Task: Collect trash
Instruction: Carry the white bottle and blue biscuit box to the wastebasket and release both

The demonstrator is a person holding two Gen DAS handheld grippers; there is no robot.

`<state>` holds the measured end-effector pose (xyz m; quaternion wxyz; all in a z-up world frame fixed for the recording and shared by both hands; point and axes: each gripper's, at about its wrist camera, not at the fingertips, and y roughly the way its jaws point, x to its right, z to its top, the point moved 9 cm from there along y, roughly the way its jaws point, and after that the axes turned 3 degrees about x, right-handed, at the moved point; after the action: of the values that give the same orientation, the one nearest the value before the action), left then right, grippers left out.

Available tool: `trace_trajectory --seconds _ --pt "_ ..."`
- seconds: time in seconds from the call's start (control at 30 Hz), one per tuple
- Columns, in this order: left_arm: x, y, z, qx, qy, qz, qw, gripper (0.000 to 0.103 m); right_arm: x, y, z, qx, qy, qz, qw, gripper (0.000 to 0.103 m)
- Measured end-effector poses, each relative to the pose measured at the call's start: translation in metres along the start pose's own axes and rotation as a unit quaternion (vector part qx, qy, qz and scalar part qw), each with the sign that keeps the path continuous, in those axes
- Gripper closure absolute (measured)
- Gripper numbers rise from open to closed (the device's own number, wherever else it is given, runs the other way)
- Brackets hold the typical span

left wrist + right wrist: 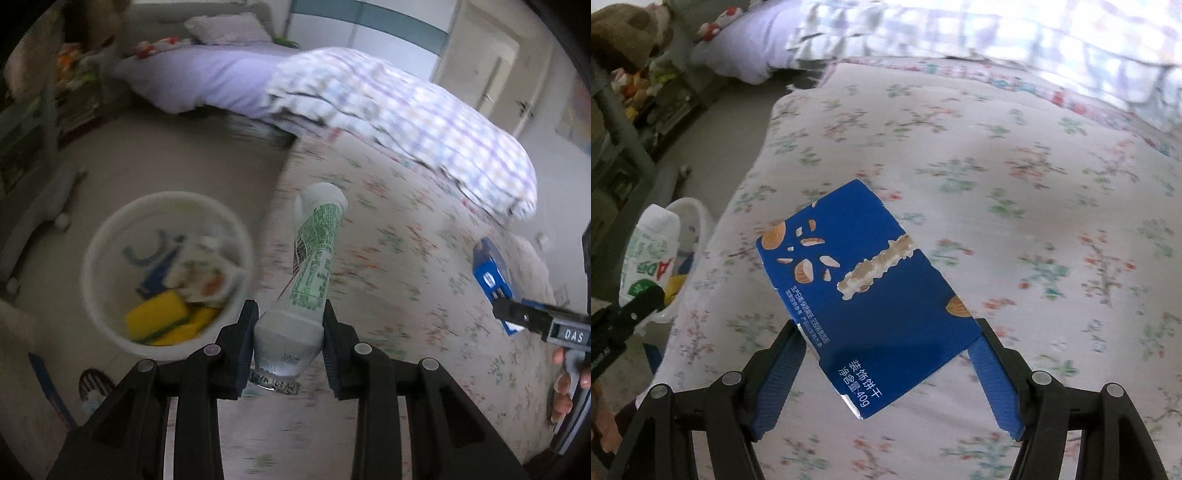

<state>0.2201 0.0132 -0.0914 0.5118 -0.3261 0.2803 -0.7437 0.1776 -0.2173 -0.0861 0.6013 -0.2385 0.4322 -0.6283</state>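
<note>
The left gripper [290, 332] clamped a white plastic bottle with a green label [314, 258] above the floral bedspread [424, 258], a round white bin [110, 236] at nine o'clock. The right gripper [886, 354] gripped a flat blue cardboard biscuit box [864, 295].
</note>
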Motion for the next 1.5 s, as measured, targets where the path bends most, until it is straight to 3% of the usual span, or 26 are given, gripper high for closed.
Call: trace_trajectory --seconds 0.23,0.43,0.77,0.8,0.87,0.93,1.17,1.37,1.47,1.5 --pt "-0.065 -0.005 0.021 -0.002 -0.039 0.033 0.9987 0.069 -0.041 0.020 0.003 -0.012 -0.015 0.013 1.000 0.027" --pt "-0.114 0.010 0.028 -0.029 -0.071 0.052 0.9957 0.069 -0.074 0.037 0.007 -0.016 -0.024 0.024 0.999 0.027" --pt "-0.145 0.054 0.024 -0.083 -0.109 0.047 0.9894 0.068 -0.125 0.060 0.007 -0.030 -0.060 0.038 0.997 0.027" --pt "-0.148 0.059 0.021 -0.098 -0.112 0.048 0.9878 0.066 -0.129 0.063 0.008 -0.032 -0.062 0.041 0.997 0.027" --pt "-0.158 0.056 0.019 -0.094 -0.115 0.076 0.9860 0.049 -0.137 0.070 0.009 -0.037 -0.062 0.051 0.996 0.027" --pt "-0.166 0.048 0.020 -0.079 -0.118 0.088 0.9860 0.025 -0.147 0.078 0.009 -0.046 -0.060 0.064 0.995 0.027" --pt "-0.196 0.013 0.015 -0.053 -0.129 0.107 0.9844 0.021 -0.191 0.098 0.020 -0.060 -0.048 0.112 0.991 0.027" --pt "-0.215 0.005 0.005 -0.054 -0.123 0.120 0.9836 0.020 -0.226 0.110 0.027 -0.055 -0.064 0.123 0.989 0.027" --pt "-0.220 -0.001 0.003 -0.050 -0.125 0.126 0.9829 0.009 -0.242 0.112 0.036 -0.038 -0.064 0.147 0.986 0.025" --pt "-0.221 -0.002 0.003 -0.048 -0.125 0.127 0.9829 0.004 -0.245 0.111 0.040 -0.027 -0.063 0.158 0.985 0.020"
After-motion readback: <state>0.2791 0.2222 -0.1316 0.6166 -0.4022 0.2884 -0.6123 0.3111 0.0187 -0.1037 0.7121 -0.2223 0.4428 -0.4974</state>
